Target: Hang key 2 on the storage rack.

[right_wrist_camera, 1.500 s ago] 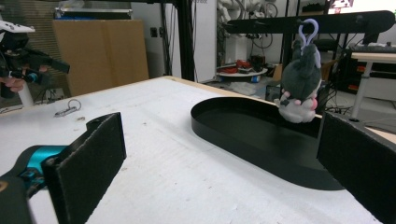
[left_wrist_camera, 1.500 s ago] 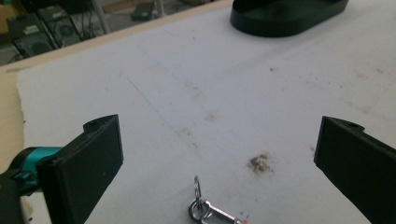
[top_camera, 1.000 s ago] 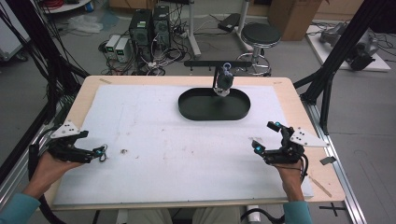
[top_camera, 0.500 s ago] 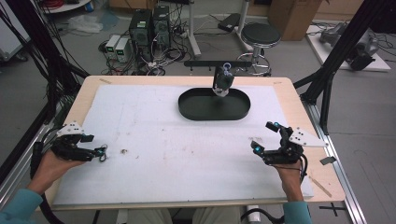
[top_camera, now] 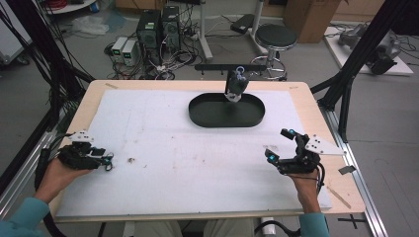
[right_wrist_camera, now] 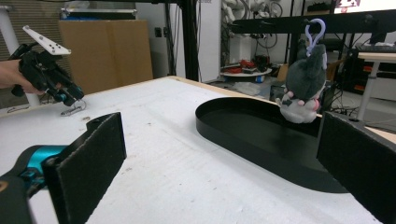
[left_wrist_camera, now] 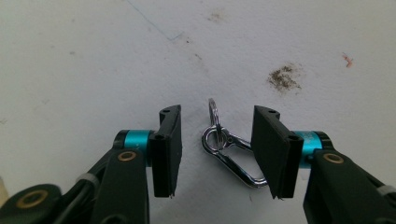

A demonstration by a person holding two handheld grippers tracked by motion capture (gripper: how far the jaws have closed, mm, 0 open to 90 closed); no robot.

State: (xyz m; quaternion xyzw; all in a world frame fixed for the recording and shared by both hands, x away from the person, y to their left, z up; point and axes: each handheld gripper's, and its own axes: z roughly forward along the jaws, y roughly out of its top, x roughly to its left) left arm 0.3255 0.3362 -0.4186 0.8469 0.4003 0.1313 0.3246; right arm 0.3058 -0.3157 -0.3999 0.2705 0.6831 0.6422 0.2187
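One carabiner (left_wrist_camera: 232, 156), one tray (top_camera: 227, 118), one plush (top_camera: 235, 86)

**Lab room behind the worktop**

A grey floor (top_camera: 59, 74) carries tangled cables (top_camera: 168, 64), computer towers (top_camera: 158, 27) and a round black stool (top_camera: 275, 37). Cardboard boxes (top_camera: 309, 15) stand at the back; black frame posts (top_camera: 356, 64) flank the wooden worktop (top_camera: 316, 118).

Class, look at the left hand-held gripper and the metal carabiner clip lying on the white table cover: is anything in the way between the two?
Nothing visible. The carabiner clip lies flat between the jaws of the left hand-held gripper, which have just been closing; one end is at the right-hand pad, and only bare white table cover surrounds it.
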